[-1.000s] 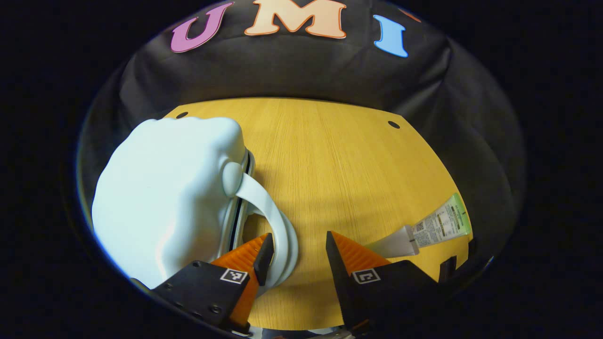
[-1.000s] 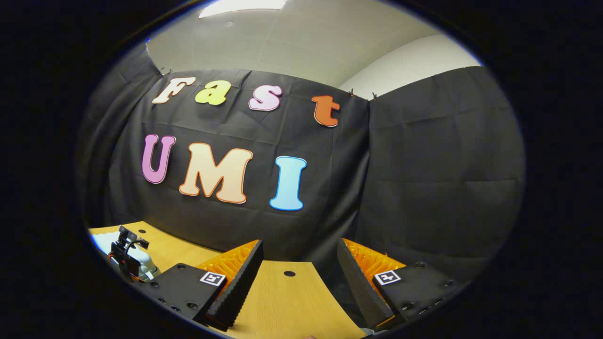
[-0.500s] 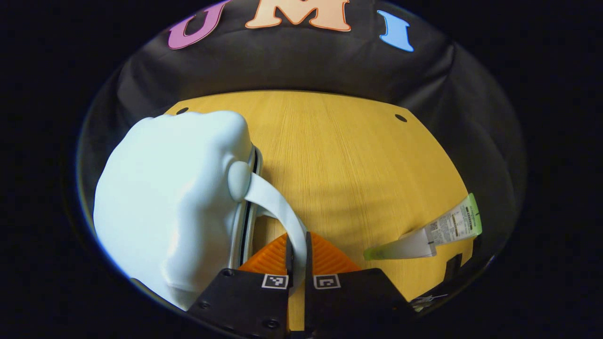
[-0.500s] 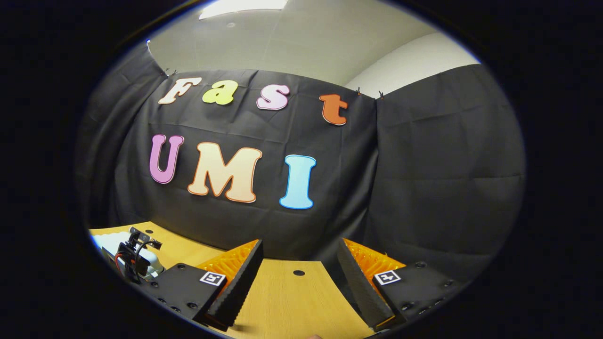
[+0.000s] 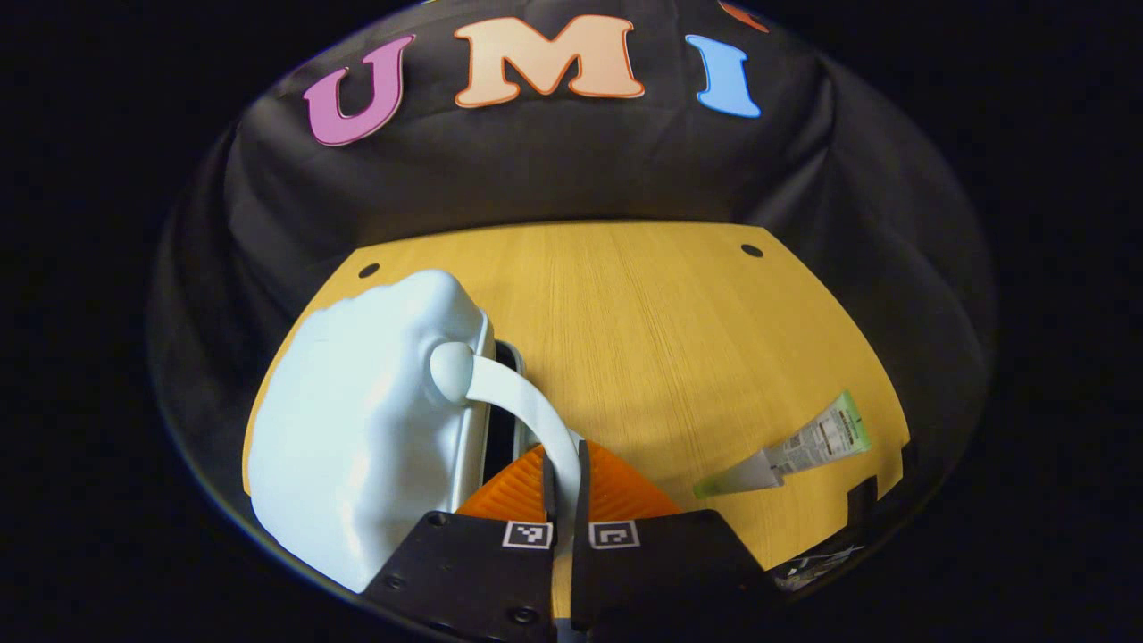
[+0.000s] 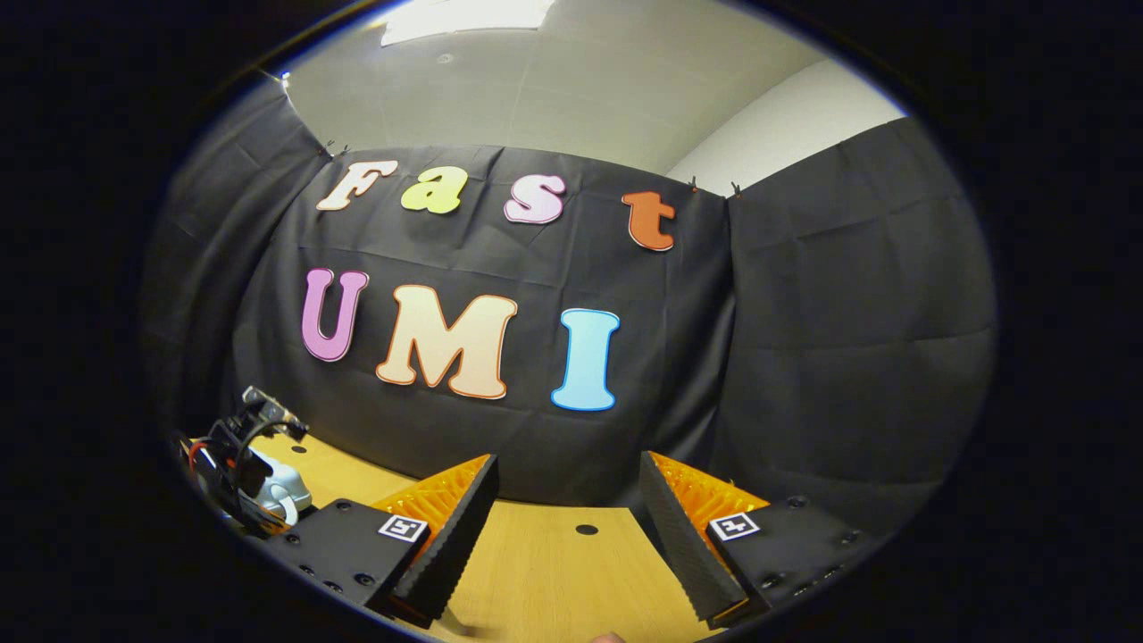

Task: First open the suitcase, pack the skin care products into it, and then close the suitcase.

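wood-grain table [image 5: 661, 339] with dark round holes near its far corners, hemmed by black cloth wall [image 6: 830, 339]; pale ceiling above. left claw [image 5: 564, 469] clenched on the handle [image 5: 527, 406] of the pale blue suitcase [image 5: 357, 429], lid slightly ajar. right claw [image 6: 567, 513] released, hanging over the table. green-ended tube [image 5: 790, 446] lying right of the suitcase, label print too small to read.

A recording booth set up inside an office-like room: black cloth [image 6: 830, 339] is clipped up as walls around a bare wooden tabletop [image 5: 643, 339], with a plain white ceiling [image 6: 571, 98] and its light panel [image 6: 464, 13] above.
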Action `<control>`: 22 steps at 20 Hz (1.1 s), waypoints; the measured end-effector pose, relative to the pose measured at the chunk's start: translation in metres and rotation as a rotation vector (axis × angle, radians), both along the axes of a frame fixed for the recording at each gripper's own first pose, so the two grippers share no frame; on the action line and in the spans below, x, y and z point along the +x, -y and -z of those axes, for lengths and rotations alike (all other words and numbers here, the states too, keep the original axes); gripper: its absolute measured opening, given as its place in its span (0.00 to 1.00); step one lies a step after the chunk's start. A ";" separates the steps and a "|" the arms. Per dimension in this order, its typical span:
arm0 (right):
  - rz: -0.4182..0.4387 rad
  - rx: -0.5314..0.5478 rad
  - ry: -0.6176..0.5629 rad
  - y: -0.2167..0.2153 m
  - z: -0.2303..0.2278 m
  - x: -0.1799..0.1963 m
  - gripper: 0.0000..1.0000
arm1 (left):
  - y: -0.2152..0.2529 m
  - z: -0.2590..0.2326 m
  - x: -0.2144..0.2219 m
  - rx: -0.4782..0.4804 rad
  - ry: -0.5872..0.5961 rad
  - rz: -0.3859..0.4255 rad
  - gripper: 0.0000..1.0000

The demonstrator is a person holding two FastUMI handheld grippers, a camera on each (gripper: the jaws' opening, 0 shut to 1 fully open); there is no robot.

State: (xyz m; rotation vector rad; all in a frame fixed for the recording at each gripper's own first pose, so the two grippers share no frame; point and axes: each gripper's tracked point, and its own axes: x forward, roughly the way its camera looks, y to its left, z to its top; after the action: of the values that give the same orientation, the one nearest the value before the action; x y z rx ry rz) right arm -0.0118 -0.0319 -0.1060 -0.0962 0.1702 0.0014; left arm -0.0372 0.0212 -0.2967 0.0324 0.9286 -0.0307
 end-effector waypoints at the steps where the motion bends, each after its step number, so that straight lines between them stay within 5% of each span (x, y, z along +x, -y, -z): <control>1: -0.002 0.008 -0.003 -0.002 0.002 0.000 1.00 | -0.006 -0.013 0.006 0.000 0.026 -0.006 0.01; 22: -0.094 0.057 -0.014 -0.076 0.011 0.005 1.00 | -0.162 -0.157 0.025 0.093 0.255 -0.107 0.00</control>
State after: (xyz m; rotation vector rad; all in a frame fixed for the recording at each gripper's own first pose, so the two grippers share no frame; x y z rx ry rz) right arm -0.0072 0.0441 -0.1172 -0.0471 0.1795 0.1011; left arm -0.0126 0.1831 -0.1398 0.0712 0.6747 0.1136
